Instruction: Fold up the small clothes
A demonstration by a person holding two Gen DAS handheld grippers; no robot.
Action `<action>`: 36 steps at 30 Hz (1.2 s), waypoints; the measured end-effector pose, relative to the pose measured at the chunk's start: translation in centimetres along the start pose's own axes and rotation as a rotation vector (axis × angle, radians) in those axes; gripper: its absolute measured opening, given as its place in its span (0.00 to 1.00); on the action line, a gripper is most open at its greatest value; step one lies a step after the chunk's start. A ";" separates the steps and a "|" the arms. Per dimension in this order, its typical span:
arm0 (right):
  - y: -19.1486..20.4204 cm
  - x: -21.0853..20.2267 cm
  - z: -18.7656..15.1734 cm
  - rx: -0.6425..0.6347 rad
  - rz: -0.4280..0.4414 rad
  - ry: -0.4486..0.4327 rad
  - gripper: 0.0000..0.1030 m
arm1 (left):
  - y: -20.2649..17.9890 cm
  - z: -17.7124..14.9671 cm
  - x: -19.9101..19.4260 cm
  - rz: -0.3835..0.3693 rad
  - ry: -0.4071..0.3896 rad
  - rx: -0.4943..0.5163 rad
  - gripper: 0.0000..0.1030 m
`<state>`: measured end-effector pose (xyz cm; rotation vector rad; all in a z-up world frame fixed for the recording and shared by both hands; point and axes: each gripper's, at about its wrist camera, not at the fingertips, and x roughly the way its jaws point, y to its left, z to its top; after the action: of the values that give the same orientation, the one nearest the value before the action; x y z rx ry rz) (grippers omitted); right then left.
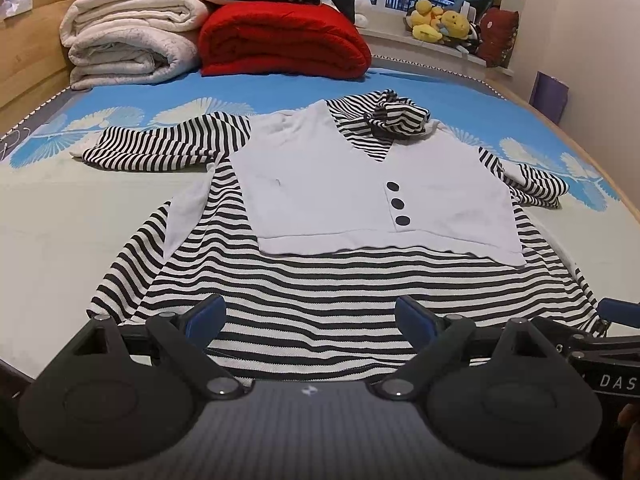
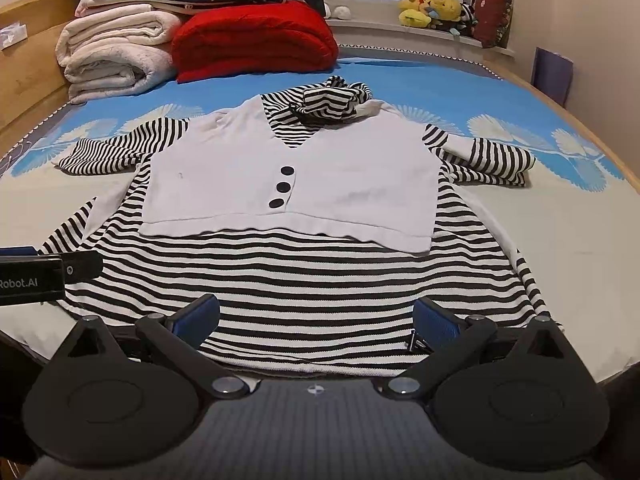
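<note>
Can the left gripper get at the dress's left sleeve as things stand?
Probably yes: the left gripper is open over the hem, and the left sleeve lies flat and uncovered on the bed.

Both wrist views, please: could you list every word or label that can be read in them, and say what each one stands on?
"DAS": white letters on the black body of the right claw, cut off by the edge of the left wrist view.
"Robot.AI": white letters on the black body of the left claw, its start cut off by the edge of the right wrist view.
The striped garment and the bedding show no readable text.
</note>
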<state>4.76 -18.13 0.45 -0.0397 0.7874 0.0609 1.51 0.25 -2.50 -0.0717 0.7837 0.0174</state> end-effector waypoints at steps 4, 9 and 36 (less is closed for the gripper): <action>0.0 0.0 0.0 0.000 -0.001 -0.002 0.99 | 0.0 0.0 0.0 -0.001 -0.001 0.001 0.91; -0.4 -0.3 0.2 0.017 -0.019 -0.026 0.99 | -0.1 0.0 0.1 0.001 0.003 0.000 0.91; -25.5 11.6 1.2 0.199 -0.088 0.453 0.72 | 17.4 6.2 13.8 0.041 0.446 -0.014 0.51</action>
<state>15.59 -43.04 -6.58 0.1039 1.2398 -0.1147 14.90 17.86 -8.89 -0.0733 1.2312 0.0470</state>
